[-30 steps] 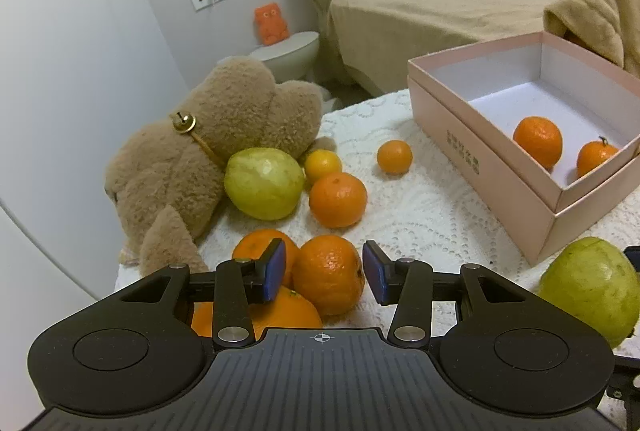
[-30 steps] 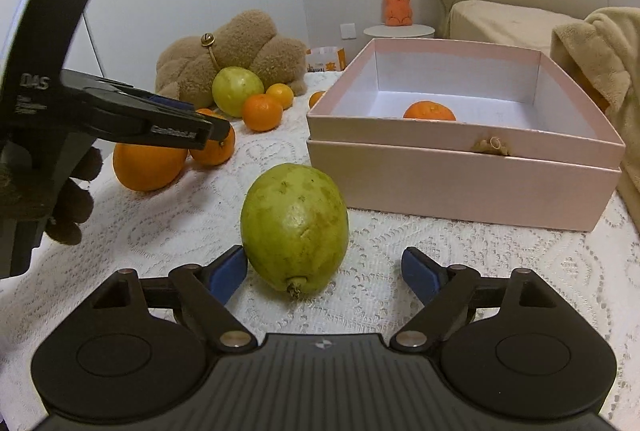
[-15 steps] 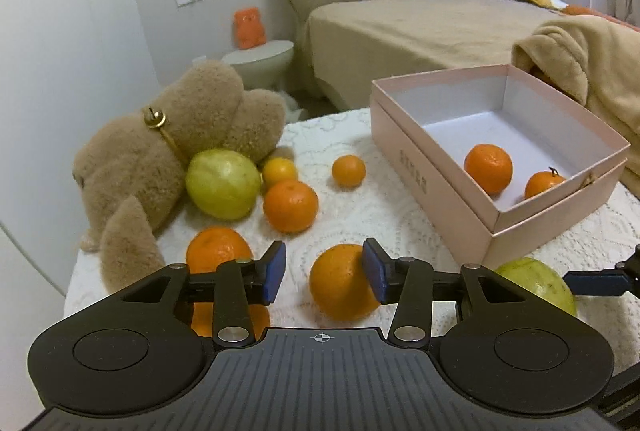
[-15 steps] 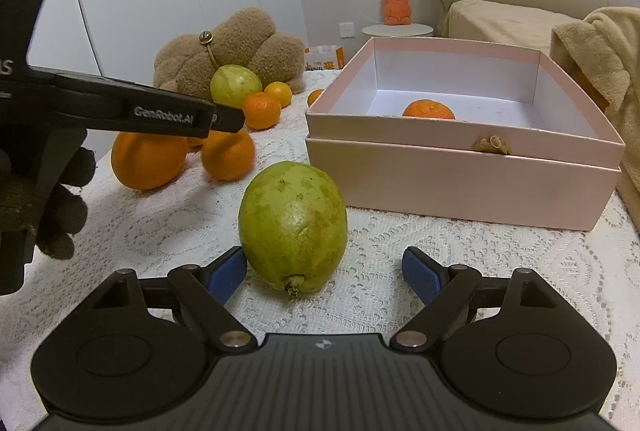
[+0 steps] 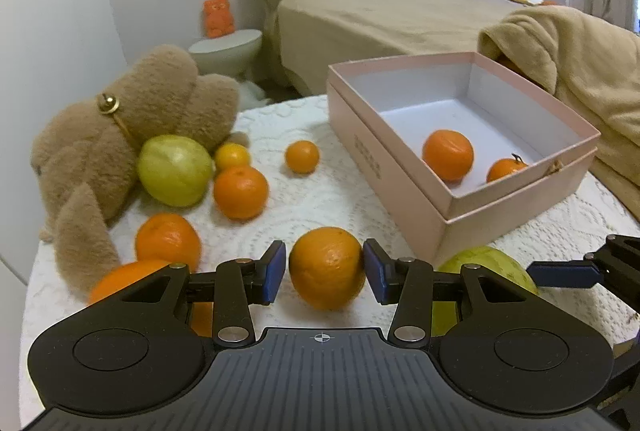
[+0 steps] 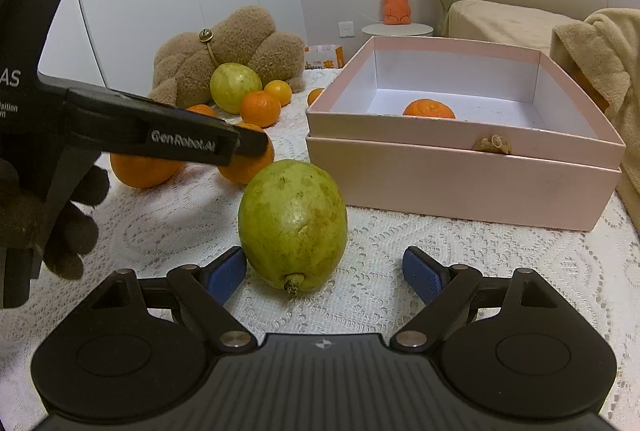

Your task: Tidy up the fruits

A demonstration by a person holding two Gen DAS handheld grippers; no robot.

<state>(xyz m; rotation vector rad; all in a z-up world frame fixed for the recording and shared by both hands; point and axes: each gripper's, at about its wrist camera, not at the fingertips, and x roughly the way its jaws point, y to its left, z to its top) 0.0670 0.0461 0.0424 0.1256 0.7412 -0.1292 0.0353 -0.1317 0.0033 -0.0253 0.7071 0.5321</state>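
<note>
The left black two-finger tongs [image 5: 325,271] tilt downward, their blue pads [image 5: 275,271] closed against the sides of a round orange fruit [image 5: 326,267], which they grip. A dark-gloved hand [image 6: 60,227] holds these tongs' handle. The right black tongs [image 6: 324,273] also tilt downward, blue pads [image 6: 420,275] spread wide either side of a green pear-shaped fruit [image 6: 293,223], the left pad just beside it.

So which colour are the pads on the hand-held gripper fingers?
Blue pads, clearest in the right wrist view.
</note>
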